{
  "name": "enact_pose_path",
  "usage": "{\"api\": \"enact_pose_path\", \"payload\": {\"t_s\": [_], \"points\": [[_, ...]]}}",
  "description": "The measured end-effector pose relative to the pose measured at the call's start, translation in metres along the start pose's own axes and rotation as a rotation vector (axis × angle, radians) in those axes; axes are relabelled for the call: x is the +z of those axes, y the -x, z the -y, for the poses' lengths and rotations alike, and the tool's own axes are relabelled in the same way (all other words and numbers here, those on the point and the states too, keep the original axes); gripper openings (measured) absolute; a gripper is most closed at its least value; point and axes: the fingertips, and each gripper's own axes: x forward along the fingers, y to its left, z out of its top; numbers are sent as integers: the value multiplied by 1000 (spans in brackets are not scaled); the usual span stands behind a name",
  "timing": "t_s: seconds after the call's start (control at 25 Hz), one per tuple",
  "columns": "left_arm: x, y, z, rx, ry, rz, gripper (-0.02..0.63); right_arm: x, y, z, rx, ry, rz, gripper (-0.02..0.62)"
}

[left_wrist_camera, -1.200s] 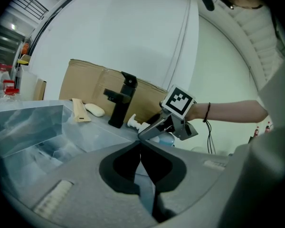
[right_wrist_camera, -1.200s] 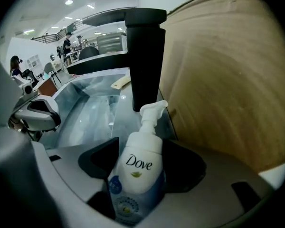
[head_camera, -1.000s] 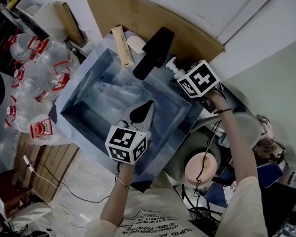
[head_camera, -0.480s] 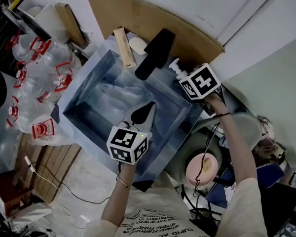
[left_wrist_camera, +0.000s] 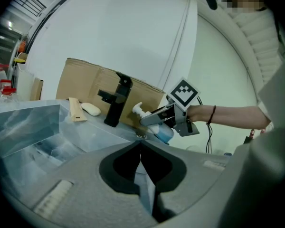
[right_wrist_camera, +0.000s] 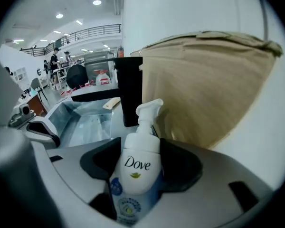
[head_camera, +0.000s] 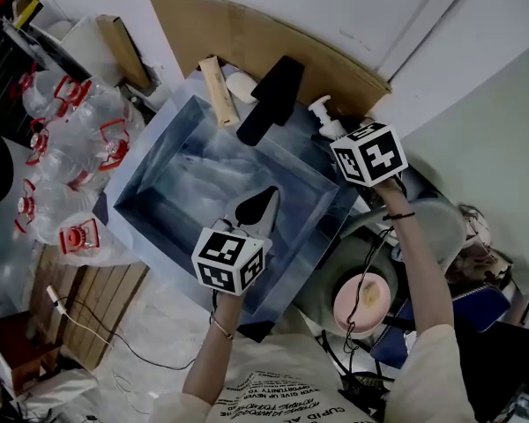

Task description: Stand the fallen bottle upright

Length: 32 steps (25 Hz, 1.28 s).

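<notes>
A white Dove pump bottle [right_wrist_camera: 138, 163] with a blue base sits between the jaws of my right gripper [right_wrist_camera: 140, 172], which is shut on its body. In the head view the bottle [head_camera: 324, 120] hangs tilted over the sink's far right corner, its pump head pointing toward the cardboard, just ahead of my right gripper [head_camera: 338, 137]. The left gripper view shows the bottle [left_wrist_camera: 162, 131] held clear above the counter by my right gripper [left_wrist_camera: 154, 118]. My left gripper [head_camera: 264, 197] hovers over the sink basin, shut and empty, its tips [left_wrist_camera: 140, 144] meeting.
A steel sink [head_camera: 155, 129] fills the middle. A black faucet [head_camera: 269, 100], a wooden block [head_camera: 213, 86] and a white soap bar [head_camera: 241, 86] line its far rim. Cardboard [head_camera: 264, 42] leans on the wall behind. Several water jugs [head_camera: 70, 148] crowd the left.
My right gripper has risen and rolled with the bottle in it, carrying the bottle up off the sink's corner. My left gripper has stayed still.
</notes>
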Motion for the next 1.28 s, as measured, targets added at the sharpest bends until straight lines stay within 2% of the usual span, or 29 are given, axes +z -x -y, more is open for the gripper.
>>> {"api": "enact_pose_path", "payload": {"t_s": [0.36,0.72,1.08,1.28], "points": [[2,4,7,-9,-6,1,23,24,26,5,-60,-64,243,259],[-4,13,1,11,-4,-5,23,42,44,11,-161,-222,646,259],[-5,21,-3,24,-1,2,23,51,45,10,-286,-255,816,259],[-4,23,-7,34,-5,4,23,51,43,15,-370,-282,872,259]]}}
